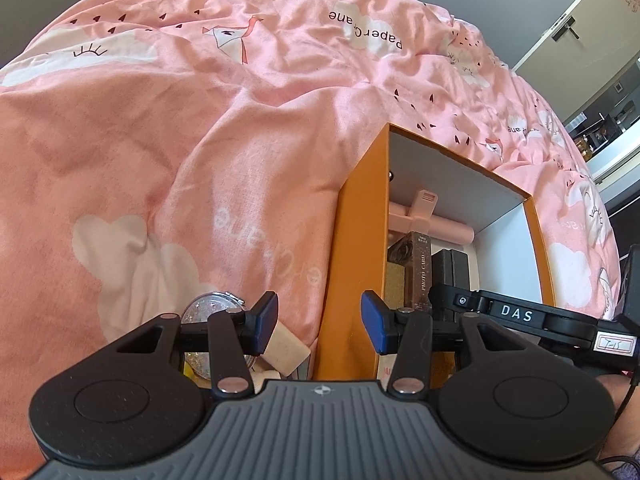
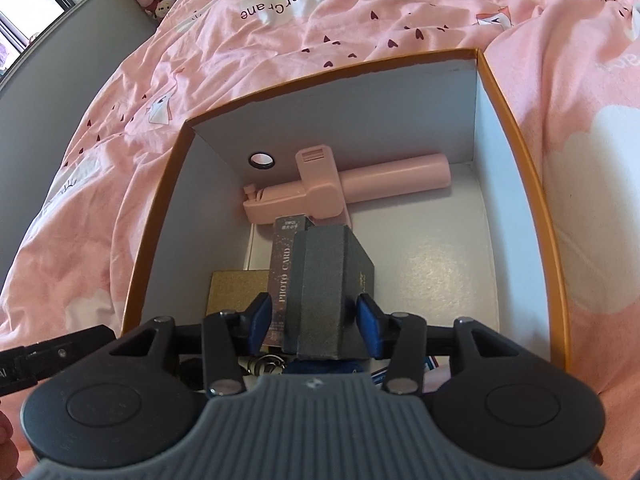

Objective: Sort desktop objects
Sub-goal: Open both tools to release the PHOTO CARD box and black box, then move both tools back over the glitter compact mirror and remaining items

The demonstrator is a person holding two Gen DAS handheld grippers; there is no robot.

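Left wrist cam first: the left gripper (image 1: 319, 322) has its blue-padded jaws spread apart with nothing between them, hanging right above the near outer wall of the orange cardboard box with white inside walls (image 1: 354, 248). The box sits on a rumpled pink bedsheet printed with white clouds and paper cranes (image 1: 160, 128). Just left of the box, tucked under the left finger, there's a round clear glittery compact-looking thing (image 1: 208, 312) and a pale cream block (image 1: 286, 346) beside it; can't really tell what either one is. Inside the box you can spot a pink plastic T-shaped gadget (image 1: 424, 220), and the right gripper's black arm pokes in from the right edge.

Right wrist cam: the right gripper (image 2: 314, 326) is down inside the box (image 2: 516, 152), and a dark grey rectangular box with a wide grey band around it (image 2: 326, 280) stands between its blue pads. The right pad sits at its side, but there's a narrow brownish "PHOTO CARD" box (image 2: 282, 276) squeezed in on the left, so whether the pads actually press on the grey one, I can't tell. A gold glittery flat box (image 2: 236, 292) lies to the left, and the pink gadget (image 2: 320, 188) rests against the far wall. The bottom right of the box floor is bare white.
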